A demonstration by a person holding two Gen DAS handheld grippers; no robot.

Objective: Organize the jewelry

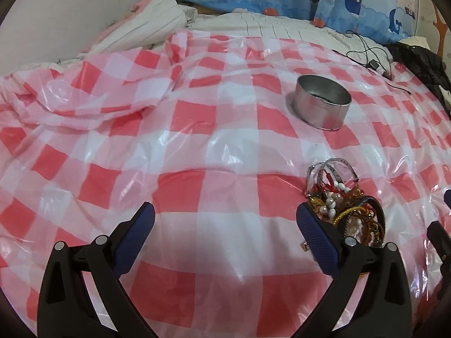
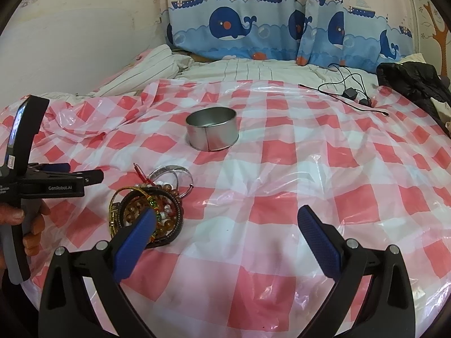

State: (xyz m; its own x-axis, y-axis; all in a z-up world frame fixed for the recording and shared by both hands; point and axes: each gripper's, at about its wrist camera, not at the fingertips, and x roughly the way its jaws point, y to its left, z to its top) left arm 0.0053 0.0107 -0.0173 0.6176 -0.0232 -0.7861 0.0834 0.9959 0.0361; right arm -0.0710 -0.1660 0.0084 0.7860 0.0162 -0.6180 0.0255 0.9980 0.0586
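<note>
A heap of jewelry (image 1: 344, 202) (image 2: 152, 197), made of beaded bracelets, bangles and cords, lies on the red-and-white checked plastic sheet. A round metal tin (image 1: 321, 104) (image 2: 211, 131) stands open and upright farther back. My left gripper (image 1: 225, 219) is open with nothing in it; its right finger sits just left of the heap. My right gripper (image 2: 227, 222) is open too, its left fingertip over the heap's near edge. In the right wrist view the left gripper body (image 2: 50, 183) shows at the left, held by a hand (image 2: 31, 225).
The checked sheet (image 2: 310, 169) covers a bed. Striped bedding (image 2: 239, 70) and whale-print pillows (image 2: 239, 28) lie at the back. Black cables with chargers (image 2: 349, 90) and a black garment (image 2: 414, 84) sit at the back right. The sheet is crumpled at the left (image 1: 84, 90).
</note>
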